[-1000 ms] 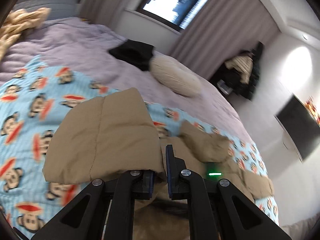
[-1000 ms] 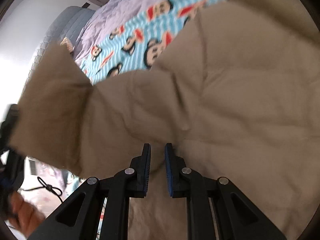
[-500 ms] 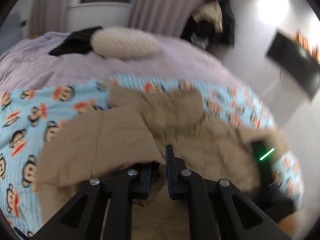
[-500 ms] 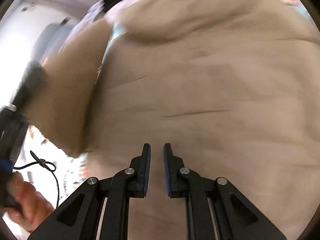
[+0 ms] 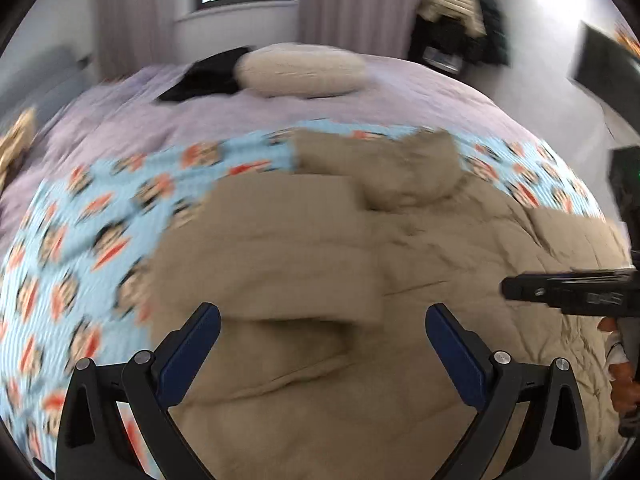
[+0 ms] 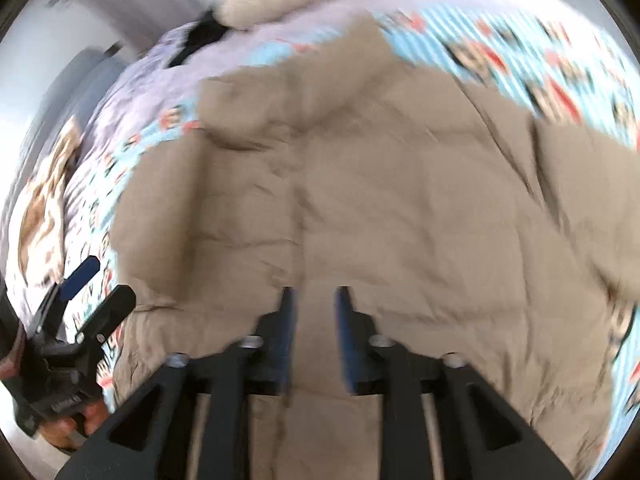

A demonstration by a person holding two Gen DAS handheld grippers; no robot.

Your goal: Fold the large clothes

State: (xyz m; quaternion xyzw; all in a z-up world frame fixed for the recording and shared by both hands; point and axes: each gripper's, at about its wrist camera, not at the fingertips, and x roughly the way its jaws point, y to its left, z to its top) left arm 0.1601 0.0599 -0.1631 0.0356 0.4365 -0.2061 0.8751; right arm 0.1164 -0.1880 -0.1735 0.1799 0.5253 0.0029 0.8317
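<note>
Two grippers over one tan padded jacket [image 5: 420, 264], spread on monkey-print sheet [image 5: 92, 240] across near part of bed [image 5: 400, 92]. Left gripper [image 5: 322, 332]: jaws spread wide, nothing between blue pads, poised above folded-over flap [image 5: 280, 248] at jacket's left side. Right gripper [image 6: 314, 316]: jaws narrowly parted, no cloth visibly pinched; contact with fabric not resolvable through motion blur. Hood or collar bunched at far edge [image 5: 404, 172]; right sleeve portion [image 6: 588, 196] lying out to right, not yet folded in. Cream pillow [image 5: 300, 68] and dark garment [image 5: 204, 80] far away on bed, well apart from jacket. Judged step: left side folded in and let go, hands between grasps. Next move probably calls for pinching right sleeve or right hem edge and carrying it leftward over body, keeping layers flat; puffy fabric likely to spring back, so firm pinch at seam and smoothing press advisable. Frames blurred; fine creases unreadable.
</note>
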